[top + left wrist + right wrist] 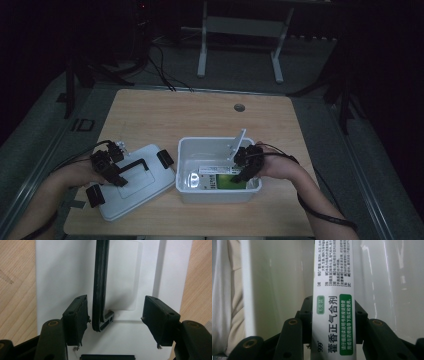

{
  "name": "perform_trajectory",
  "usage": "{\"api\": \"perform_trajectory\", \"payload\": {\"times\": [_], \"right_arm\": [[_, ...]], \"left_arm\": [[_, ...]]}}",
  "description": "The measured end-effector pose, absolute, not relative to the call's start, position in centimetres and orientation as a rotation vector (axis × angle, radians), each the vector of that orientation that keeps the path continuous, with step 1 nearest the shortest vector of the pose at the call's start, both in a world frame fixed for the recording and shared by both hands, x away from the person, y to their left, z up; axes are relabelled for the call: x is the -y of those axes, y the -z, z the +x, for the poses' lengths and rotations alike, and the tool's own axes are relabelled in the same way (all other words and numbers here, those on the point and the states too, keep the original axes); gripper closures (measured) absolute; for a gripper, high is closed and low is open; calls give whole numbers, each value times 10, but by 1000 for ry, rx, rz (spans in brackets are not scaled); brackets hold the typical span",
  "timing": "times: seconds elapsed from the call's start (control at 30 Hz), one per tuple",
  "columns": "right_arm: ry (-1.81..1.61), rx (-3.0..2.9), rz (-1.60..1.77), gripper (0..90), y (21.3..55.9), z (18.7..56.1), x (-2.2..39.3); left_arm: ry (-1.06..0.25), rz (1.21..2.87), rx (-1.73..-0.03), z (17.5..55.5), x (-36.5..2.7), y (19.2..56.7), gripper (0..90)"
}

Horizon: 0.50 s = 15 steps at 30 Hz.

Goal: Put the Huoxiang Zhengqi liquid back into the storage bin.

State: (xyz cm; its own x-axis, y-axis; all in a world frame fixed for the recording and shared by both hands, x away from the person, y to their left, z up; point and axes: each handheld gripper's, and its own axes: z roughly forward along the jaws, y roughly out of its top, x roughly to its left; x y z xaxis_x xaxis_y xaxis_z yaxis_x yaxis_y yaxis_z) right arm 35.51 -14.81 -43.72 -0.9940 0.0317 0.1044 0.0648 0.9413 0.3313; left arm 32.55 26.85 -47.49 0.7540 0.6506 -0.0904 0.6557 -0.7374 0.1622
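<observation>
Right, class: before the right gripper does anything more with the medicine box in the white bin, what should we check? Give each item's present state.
1. Right gripper shut on the white-and-green cardboard medicine box: ok.
2. Box inside the white plastic bin: ok.
3. Box resting on the bin floor: cannot tell.
4. White plastic lid off the bin, on the wooden table: ok.
5. Left gripper open around the lid's black handle: ok.

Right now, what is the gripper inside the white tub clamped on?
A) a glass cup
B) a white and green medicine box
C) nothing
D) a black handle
B: in the right gripper view the right gripper has its jaws pressed on both sides of the medicine box, inside the white tub.
</observation>
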Motion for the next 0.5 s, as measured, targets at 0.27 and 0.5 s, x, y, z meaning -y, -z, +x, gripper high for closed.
{"api": "perform_trajectory", "payload": {"times": [0.27,0.5], "right_arm": [[471,2998,-87,637,445,359,145],[438,2997,-76,634,450,360,140]], "left_arm": [[42,2769,-1041,326,-270,475,375],[40,2769,-1040,326,-269,476,375]]}}
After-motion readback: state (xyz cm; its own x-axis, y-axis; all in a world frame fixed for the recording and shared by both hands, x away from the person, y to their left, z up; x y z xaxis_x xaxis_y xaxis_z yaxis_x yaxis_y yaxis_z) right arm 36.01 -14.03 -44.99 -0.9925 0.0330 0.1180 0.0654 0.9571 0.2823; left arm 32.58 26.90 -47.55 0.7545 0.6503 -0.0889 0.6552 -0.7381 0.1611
